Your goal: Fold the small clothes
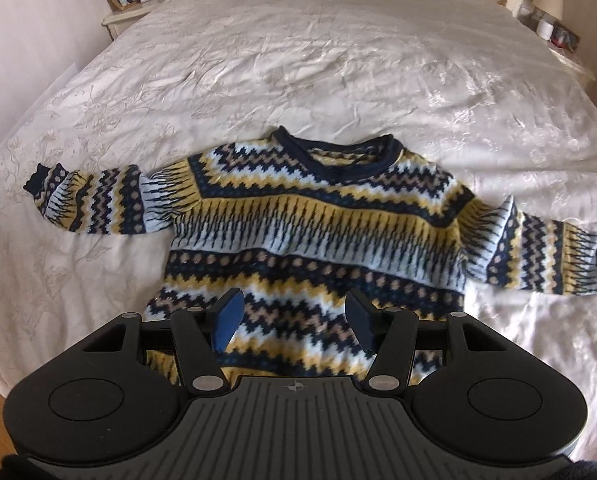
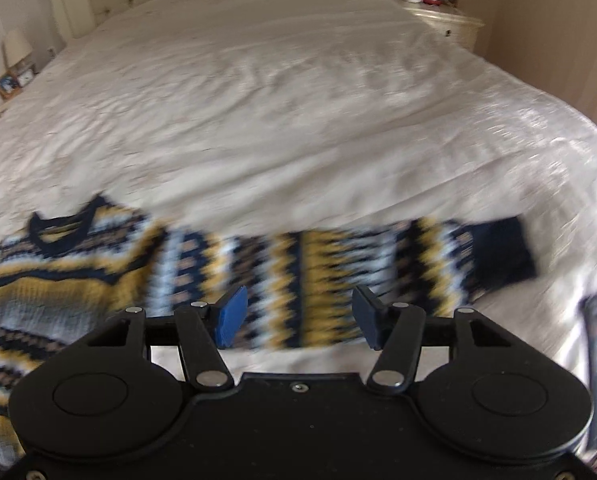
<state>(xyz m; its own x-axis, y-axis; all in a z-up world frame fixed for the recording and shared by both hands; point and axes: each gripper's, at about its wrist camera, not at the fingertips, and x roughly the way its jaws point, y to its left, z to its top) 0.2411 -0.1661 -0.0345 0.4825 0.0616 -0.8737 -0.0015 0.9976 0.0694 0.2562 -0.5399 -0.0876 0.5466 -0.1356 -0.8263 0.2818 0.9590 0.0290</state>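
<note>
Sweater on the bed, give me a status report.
Left gripper open over the hem. Right gripper open above the outstretched sleeve. Sweater flat, unfolded. Nothing in the way.

We carry two matching black tools. On the left gripper [image 1: 294, 322] the pads are blue, on black link arms with silver pivot pins; behind them are two round housings and a grey ribbed plate marked with a small cross. The right gripper [image 2: 298, 316] has a plain black plate with one screw.
</note>
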